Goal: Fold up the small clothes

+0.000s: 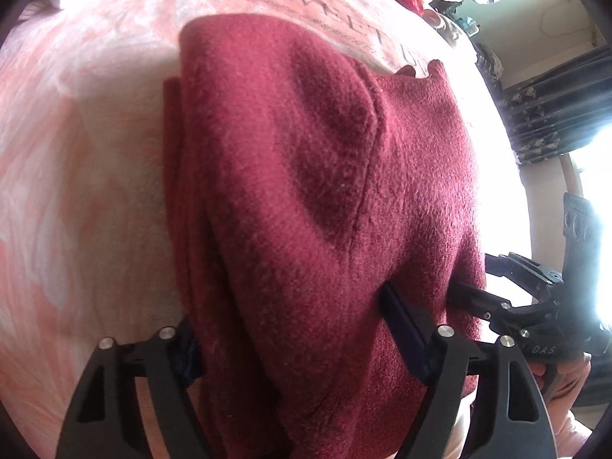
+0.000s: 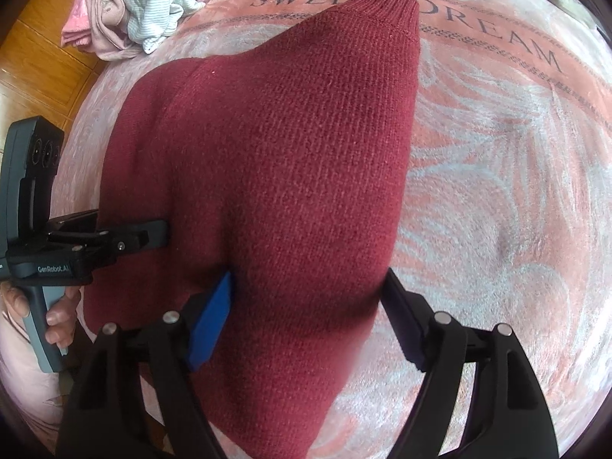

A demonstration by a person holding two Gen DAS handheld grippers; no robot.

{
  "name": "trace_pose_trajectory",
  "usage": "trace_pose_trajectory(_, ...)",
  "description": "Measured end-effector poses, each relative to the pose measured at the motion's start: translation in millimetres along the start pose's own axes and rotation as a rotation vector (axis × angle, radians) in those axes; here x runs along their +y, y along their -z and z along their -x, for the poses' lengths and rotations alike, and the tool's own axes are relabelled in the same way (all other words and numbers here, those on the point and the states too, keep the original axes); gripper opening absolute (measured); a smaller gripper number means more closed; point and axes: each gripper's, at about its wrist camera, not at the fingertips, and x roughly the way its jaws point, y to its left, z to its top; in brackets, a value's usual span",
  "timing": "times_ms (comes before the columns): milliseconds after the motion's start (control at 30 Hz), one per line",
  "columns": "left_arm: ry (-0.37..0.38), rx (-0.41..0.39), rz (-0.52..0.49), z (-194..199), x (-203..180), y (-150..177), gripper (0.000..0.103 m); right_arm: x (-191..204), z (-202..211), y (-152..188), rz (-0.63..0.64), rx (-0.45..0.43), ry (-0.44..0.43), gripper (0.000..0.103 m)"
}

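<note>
Both grippers stand in the maroon sweater [image 2: 275,160], which lies on a pink blanket [image 2: 497,199] near its lettered edge. The left gripper [image 1: 294,329] has its jaws spread wide with a thick bundle of knit between the pads; the right gripper [image 2: 306,306] is likewise wide, straddling a fold with the ribbed cuff [image 2: 386,4] pointing toward the lettering. Whether the pads actually press the fabric cannot be told.

The step looks like a fold being laid down or a fresh hold being taken. The next move likely calls for both jaws to close firmly before lifting.

The blanket reads "SWEET DREAM"; the left gripper's body shows "GenRobot.AI", the right's "DAS". Other clothes [image 2: 134,7] lie at the blanket's far left corner.
</note>
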Motion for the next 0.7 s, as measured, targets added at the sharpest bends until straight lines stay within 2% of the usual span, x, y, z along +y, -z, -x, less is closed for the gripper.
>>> trace_pose_trajectory(133,0.011,-0.019,-0.029,-1,-4,3,0.077,-1,-1,0,0.014,-0.008,-0.007,0.074)
trace_pose_trajectory(267,0.049,-0.029,-0.047,-10,-4,0,0.083,-2,-1,0,0.019,-0.016,-0.024,0.075)
trace_pose_trajectory(367,0.032,-0.023,-0.081,-13,-9,-2,0.089,-4,-1,0,0.020,-0.017,-0.032,0.075)
trace_pose_trajectory(467,0.027,-0.009,-0.081,-11,-9,-7,0.088,-5,0,1,0.027,-0.020,-0.034,0.073)
trace_pose_trajectory(533,0.034,-0.009,-0.073,-10,-9,-9,0.082,-5,1,2,0.032,-0.023,-0.033,0.070)
trace_pose_trajectory(600,0.053,-0.017,-0.075,-8,-9,-9,0.070,-3,3,2,0.037,-0.031,-0.034,0.061)
trace_pose_trajectory(667,0.092,-0.023,-0.057,-6,-7,-9,0.052,-1,8,4,0.046,-0.044,-0.038,0.054)
trace_pose_trajectory(700,0.111,-0.026,-0.041,-5,-6,-9,0.050,-2,10,5,0.044,-0.049,-0.046,0.052)
